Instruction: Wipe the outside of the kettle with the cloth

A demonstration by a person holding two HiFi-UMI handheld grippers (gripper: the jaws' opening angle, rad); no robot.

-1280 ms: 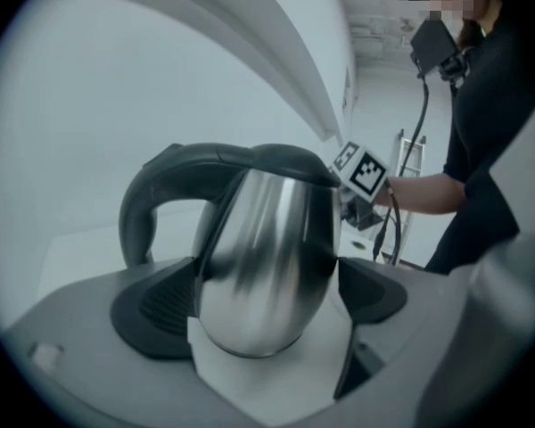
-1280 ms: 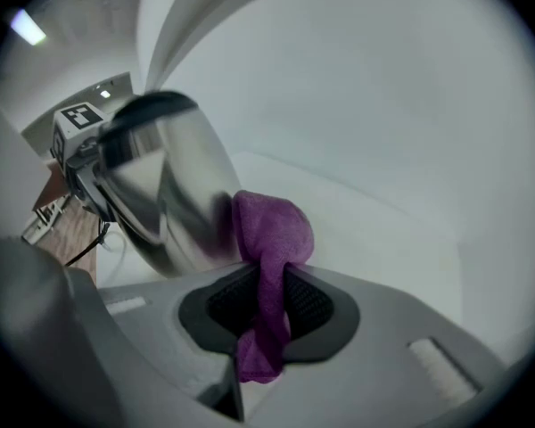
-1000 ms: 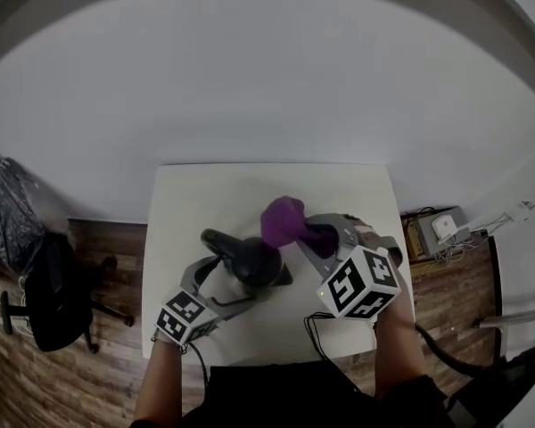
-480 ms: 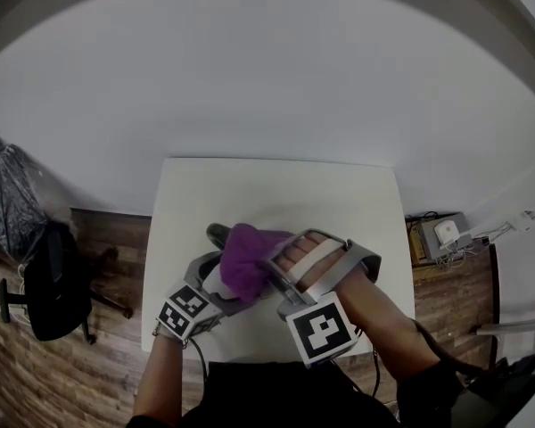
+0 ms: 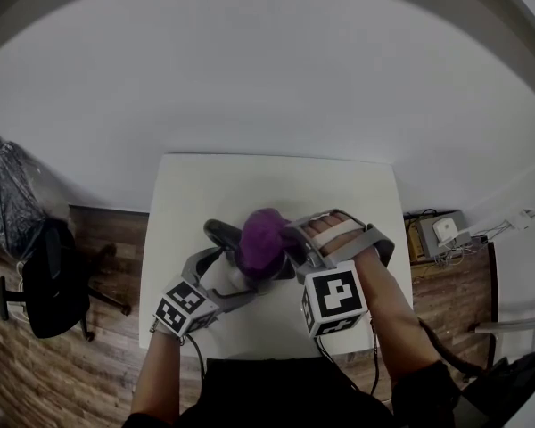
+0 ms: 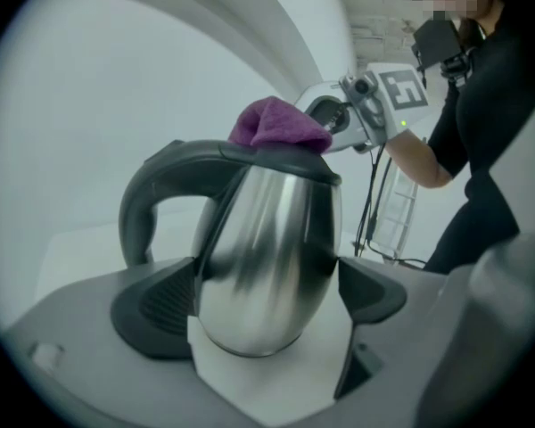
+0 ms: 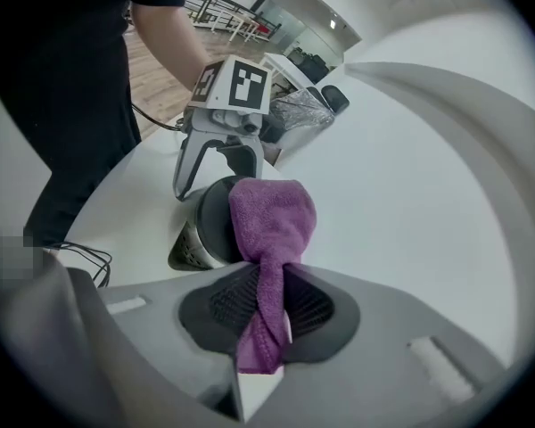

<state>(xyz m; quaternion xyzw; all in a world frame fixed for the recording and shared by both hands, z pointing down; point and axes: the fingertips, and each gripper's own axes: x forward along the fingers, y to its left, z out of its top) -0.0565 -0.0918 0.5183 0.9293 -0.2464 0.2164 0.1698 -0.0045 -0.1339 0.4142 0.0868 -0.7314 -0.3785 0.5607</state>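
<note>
A steel kettle [image 6: 267,248] with a black lid and handle [image 6: 138,203] stands on the white table [image 5: 196,194]. My left gripper [image 6: 263,301] is shut on its lower body, one pad on each side. My right gripper [image 7: 272,306] is shut on a purple cloth [image 7: 272,217], whose bunched end lies on the kettle's [image 7: 205,230] lid. In the head view the cloth [image 5: 263,239] covers most of the kettle [image 5: 219,234], with the right gripper [image 5: 294,241] just right of it and the left gripper [image 5: 225,273] at its near side.
A black office chair [image 5: 49,283] stands on the wooden floor left of the table. A small stand with a white device [image 5: 444,228] and cables sits at the right. The person's dark torso is at the table's near edge.
The right gripper has rolled and carried the cloth from the kettle's far right side across its top, then back a little to the right. The left gripper and kettle have stayed put.
</note>
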